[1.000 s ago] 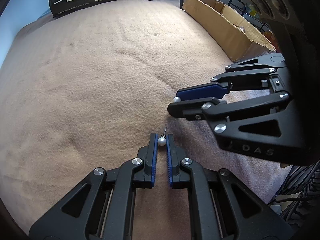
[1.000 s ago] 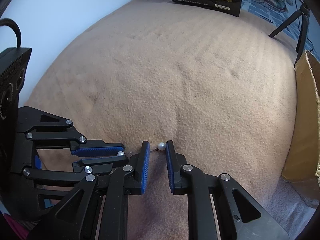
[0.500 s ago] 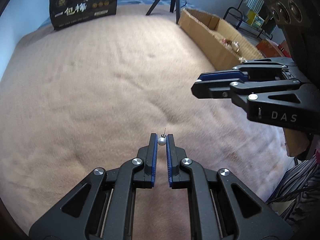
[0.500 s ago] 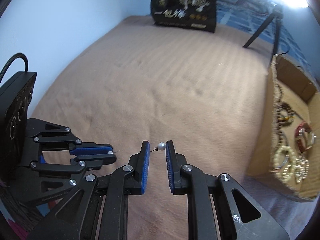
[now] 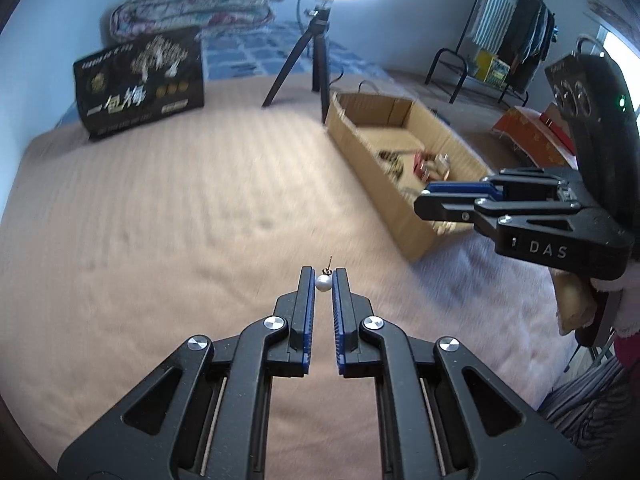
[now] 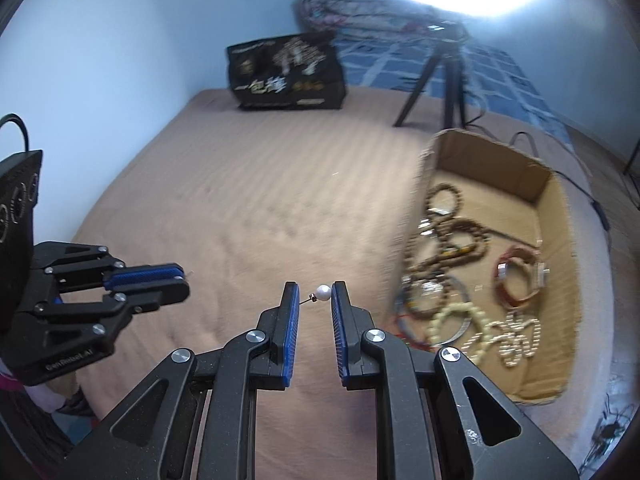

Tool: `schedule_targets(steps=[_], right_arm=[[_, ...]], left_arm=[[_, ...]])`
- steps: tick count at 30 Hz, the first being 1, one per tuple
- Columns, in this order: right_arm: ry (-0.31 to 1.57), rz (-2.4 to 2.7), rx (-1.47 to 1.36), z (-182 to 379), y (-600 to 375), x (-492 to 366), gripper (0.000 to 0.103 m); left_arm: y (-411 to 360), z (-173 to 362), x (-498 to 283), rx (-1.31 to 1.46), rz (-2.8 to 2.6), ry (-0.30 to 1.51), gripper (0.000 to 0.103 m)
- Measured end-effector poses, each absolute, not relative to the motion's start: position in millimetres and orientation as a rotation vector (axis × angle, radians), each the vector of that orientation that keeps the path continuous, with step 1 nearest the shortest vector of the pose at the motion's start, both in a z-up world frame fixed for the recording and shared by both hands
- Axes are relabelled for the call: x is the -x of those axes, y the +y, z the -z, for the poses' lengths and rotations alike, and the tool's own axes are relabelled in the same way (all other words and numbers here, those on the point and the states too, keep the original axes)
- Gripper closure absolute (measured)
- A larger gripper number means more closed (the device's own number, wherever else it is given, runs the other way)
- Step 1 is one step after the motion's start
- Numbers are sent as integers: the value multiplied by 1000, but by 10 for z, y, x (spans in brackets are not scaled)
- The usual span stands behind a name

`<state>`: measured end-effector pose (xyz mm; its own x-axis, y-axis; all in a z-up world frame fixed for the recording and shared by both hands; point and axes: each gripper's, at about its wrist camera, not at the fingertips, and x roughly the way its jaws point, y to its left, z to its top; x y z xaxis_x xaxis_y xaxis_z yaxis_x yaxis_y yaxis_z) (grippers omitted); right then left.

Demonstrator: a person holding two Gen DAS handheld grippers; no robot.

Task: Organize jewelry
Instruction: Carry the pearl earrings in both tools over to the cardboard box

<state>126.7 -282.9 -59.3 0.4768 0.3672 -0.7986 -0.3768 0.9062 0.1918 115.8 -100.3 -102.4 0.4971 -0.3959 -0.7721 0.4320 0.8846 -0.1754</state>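
Each gripper pinches a pearl earring. The left gripper clamps its pearl earring between the fingertips, post pointing up. The right gripper holds the second pearl earring crosswise, pearl against the right finger, post reaching the left one. Compared with half a second ago, both grippers are raised higher above the tan blanket, and the right one is now closer to the cardboard box at the blanket's right edge. The right wrist view looks down into the box at bead bracelets and a pale chain; the left view shows them only blurred.
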Motion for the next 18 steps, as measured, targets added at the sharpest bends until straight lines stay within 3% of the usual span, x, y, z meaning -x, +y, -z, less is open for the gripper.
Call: schedule_targets(steps=[18], right_arm=[[921,-273,-60,512,-3742,-1746,88]], left_arm=[[-1827,926,-1692,-29,564,862,96]])
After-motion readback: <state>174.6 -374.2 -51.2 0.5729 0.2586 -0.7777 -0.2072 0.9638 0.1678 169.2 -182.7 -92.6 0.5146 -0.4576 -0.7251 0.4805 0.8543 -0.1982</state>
